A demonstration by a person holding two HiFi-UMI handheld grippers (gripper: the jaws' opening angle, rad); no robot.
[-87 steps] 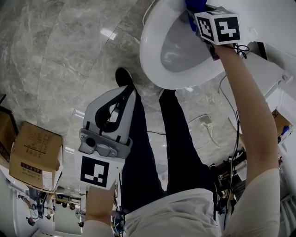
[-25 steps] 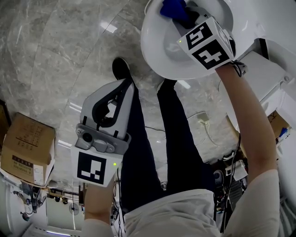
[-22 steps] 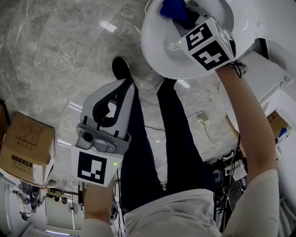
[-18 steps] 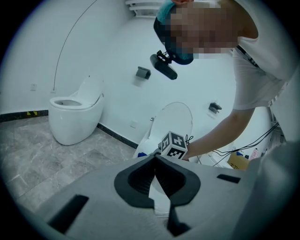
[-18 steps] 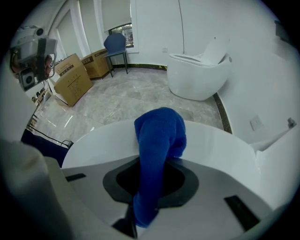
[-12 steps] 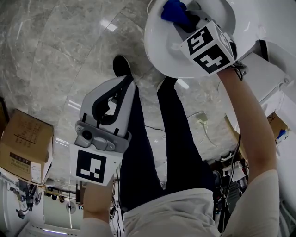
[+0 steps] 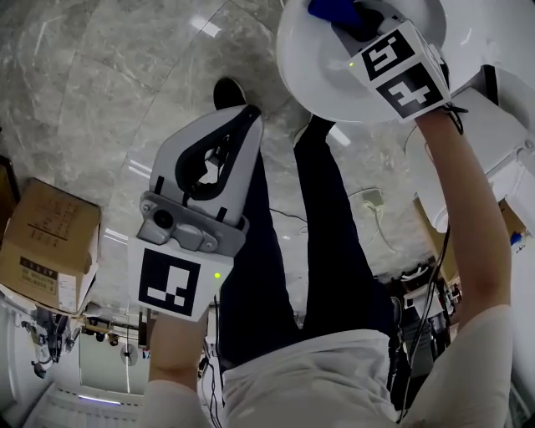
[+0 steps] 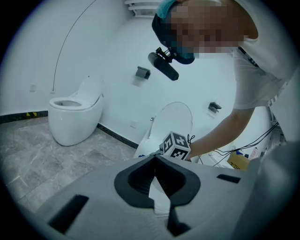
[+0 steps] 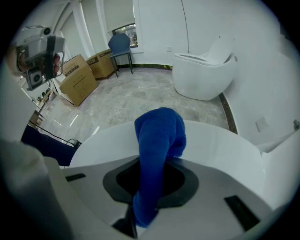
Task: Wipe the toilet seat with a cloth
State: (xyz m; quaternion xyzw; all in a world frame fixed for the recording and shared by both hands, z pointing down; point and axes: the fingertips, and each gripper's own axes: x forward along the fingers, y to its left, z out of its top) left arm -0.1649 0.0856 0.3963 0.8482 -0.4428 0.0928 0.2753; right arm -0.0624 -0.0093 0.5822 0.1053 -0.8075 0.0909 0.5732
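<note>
The blue cloth (image 9: pixel 158 136) sits bunched on the toilet seat (image 9: pixel 225 145), at 12 o'clock in your right gripper view. Its top folds over the white rim and its tail runs down between the jaws. Your right hand-held gripper (image 7: pixel 358 23) is clamped on that tail, closed as far as the fabric allows. In the head view it reaches out to 1 o'clock, where the cloth shows as a blue lump on the seat at the top edge of the frame.

Your left hand-held gripper (image 7: pixel 243 119) hangs at 9 o'clock from the centre of the head view, above your left leg and well apart from the toilet. Its jaws meet at the tips with nothing between them.

Wiping looks under way, with the cloth in contact on 1 stretch of the ring. No streaks, damp marks or dirt show on the seat, so you cannot tell how much is already covered. Judge the rest of the ring, round both sides and back toward the raised lid (image 8: pixel 174 119), as left to do.

Further out lie the marble floor (image 7: pixel 100 75), a cardboard box (image 7: pixel 46 242) at 8 o'clock in the head view, and a second toilet (image 9: pixel 206 70) at 1 o'clock in the right gripper view
</note>
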